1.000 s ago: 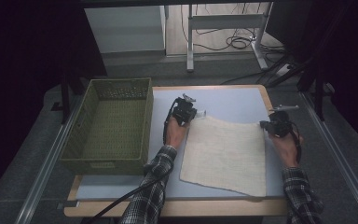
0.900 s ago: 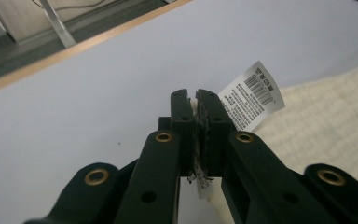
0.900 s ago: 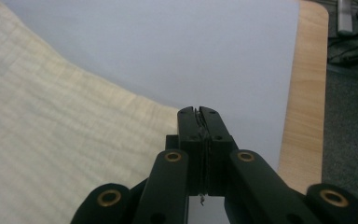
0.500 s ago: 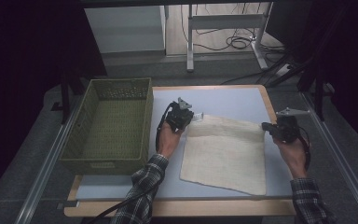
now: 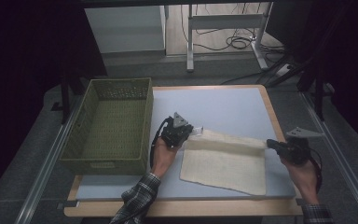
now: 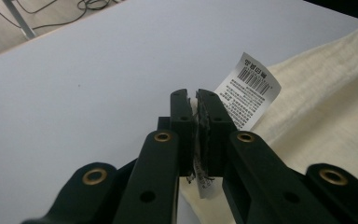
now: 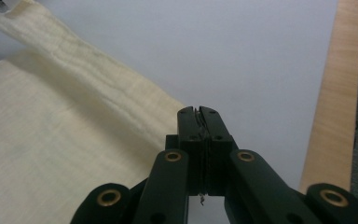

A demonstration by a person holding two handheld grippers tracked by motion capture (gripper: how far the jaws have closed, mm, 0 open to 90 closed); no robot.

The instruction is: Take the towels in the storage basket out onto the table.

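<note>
Lying on the counter (image 5: 223,105), nearest the person: one cream cloth (image 5: 223,163), its near part flat on the pale blue surface, its far edge lifted and turned back toward the person as a raised fold. Taking the cloth as landmark:

Right claw (image 5: 271,143), at the cloth's far right corner: jaws together, clamped on the cloth edge, a thin sliver of fabric showing between the black jaws in the right gripper view (image 7: 200,114). Hand (image 5: 303,175) behind it, at the counter's right rim.

Left claw (image 5: 189,133), at the cloth's far left corner: jaws together, pinching what appears to be the cloth's corner beside its sewn-in label; the fabric between the jaws is hard to make out in the left gripper view (image 6: 196,100). White barcode label (image 6: 248,91) stands up just right of the jaws.

Green woven basket (image 5: 109,126): left of the cloth, beyond the left claw, well apart from the fabric.
</note>
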